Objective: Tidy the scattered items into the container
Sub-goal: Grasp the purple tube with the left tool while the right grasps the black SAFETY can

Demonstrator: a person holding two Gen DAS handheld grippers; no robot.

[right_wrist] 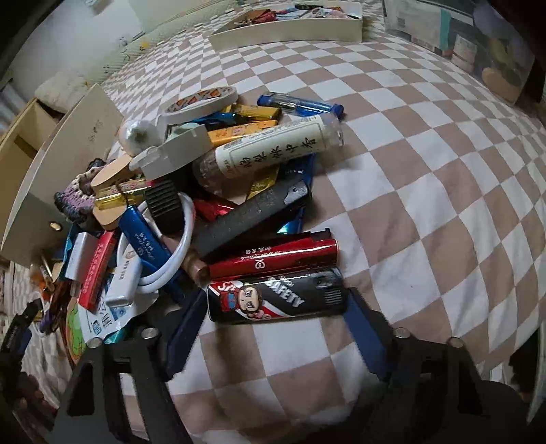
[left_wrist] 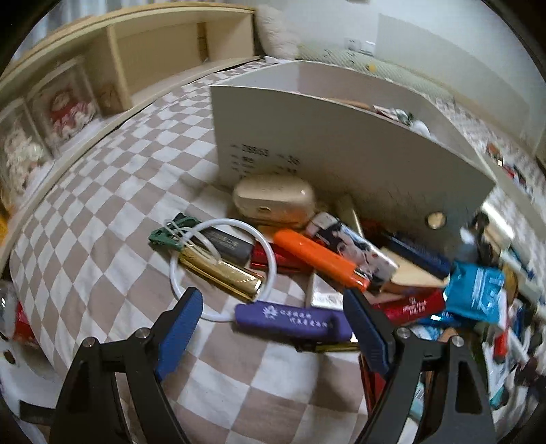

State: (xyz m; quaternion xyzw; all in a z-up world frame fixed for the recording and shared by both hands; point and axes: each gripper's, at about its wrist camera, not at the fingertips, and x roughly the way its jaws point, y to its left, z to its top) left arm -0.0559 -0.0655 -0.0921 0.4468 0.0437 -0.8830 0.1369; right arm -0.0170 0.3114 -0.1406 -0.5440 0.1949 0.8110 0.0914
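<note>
A white box (left_wrist: pixel 341 147) stands on the checked cloth, with a heap of small items beside it. In the left wrist view, my left gripper (left_wrist: pixel 273 317) is open around a purple lighter (left_wrist: pixel 293 321), its fingers on either side of it. A gold lighter (left_wrist: pixel 221 273), a white ring (left_wrist: pixel 262 246) and an orange lighter (left_wrist: pixel 317 256) lie just beyond. In the right wrist view, my right gripper (right_wrist: pixel 273 307) is open around a black "SAFETY" lighter (right_wrist: pixel 276 295). A red lighter (right_wrist: pixel 273 258) lies just behind it. The box wall (right_wrist: pixel 51 164) shows at the left.
A wooden shelf (left_wrist: pixel 136 51) runs along the far left. A white bottle (right_wrist: pixel 273 147), a tape roll (right_wrist: pixel 201 100) and a blue lighter (right_wrist: pixel 300 104) lie in the heap. A second shallow tray (right_wrist: pixel 290 24) with items sits at the far edge.
</note>
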